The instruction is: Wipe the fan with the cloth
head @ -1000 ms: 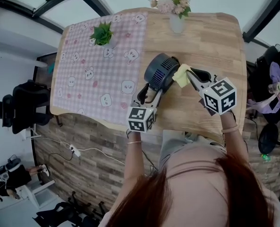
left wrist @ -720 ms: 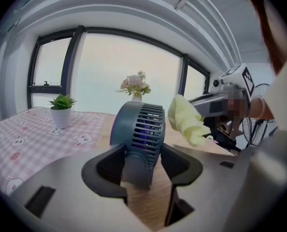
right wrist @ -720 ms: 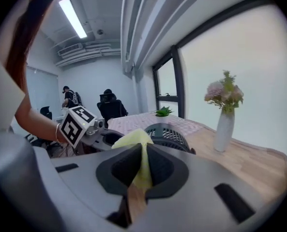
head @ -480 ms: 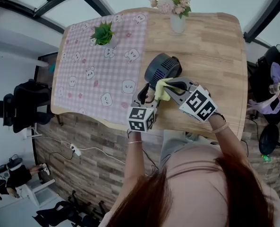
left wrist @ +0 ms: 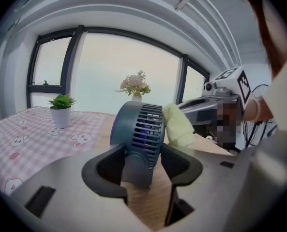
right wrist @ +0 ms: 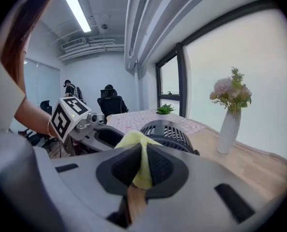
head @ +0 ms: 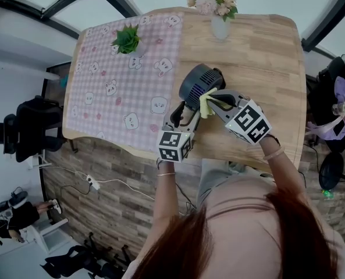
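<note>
A dark blue round fan (head: 199, 83) stands on the wooden table (head: 265, 57), just right of the pink cloth cover. My left gripper (head: 182, 116) is shut on the fan's stem (left wrist: 135, 167), which stands between the two pads below the grille (left wrist: 146, 129). My right gripper (head: 209, 103) is shut on a yellow cloth (head: 205, 104). It presses the cloth against the fan's near right rim. In the right gripper view the cloth (right wrist: 142, 154) is pinched between the pads, with the fan (right wrist: 171, 131) just behind. The cloth (left wrist: 178, 125) lies against the grille's edge.
A pink checked tablecloth (head: 117, 92) covers the table's left half, with a small potted plant (head: 127, 39) at its far end. A vase of flowers (head: 219, 21) stands at the far edge. The table's front edge runs just under both grippers. People sit at desks behind (right wrist: 109, 98).
My right gripper has carried the cloth leftward from the fan's right side onto its near rim, rolling as it went. The left gripper and the fan have stayed put.
</note>
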The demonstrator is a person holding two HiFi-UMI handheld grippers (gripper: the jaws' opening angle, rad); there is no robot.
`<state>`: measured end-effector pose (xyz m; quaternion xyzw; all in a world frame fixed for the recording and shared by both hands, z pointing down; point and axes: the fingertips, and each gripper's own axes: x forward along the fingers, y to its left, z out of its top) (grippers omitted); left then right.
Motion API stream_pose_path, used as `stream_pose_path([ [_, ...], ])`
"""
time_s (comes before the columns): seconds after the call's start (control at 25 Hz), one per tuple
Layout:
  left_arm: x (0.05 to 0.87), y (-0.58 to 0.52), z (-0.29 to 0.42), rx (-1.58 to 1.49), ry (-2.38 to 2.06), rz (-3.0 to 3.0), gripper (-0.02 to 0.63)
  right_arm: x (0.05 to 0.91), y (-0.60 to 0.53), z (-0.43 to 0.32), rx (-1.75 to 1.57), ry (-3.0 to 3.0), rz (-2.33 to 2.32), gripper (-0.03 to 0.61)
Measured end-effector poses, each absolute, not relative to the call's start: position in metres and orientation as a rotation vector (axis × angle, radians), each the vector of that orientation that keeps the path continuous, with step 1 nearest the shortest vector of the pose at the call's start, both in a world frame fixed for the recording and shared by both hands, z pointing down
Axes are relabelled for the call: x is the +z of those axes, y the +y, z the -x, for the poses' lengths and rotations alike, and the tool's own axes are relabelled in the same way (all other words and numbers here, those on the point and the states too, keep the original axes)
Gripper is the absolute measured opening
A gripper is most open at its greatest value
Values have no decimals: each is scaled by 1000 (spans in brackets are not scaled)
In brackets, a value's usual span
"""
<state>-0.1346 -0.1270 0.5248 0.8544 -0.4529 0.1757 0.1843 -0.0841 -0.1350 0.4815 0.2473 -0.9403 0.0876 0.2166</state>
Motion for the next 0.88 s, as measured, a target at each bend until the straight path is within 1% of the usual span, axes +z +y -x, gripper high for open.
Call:
stream_pose_path([
  [0.16,525,-127,135,491,-1273,-2410,231,482,-150,67,308,-2606,-778,29],
  [0.48,526,-127,135,492,-1271,-2408,232,494,-171,41,317,-2536,-868,29],
  [0.88,526,-126,134,498,-1267,-2407,231,536,-189,9,419,-2384,-1010,29],
])
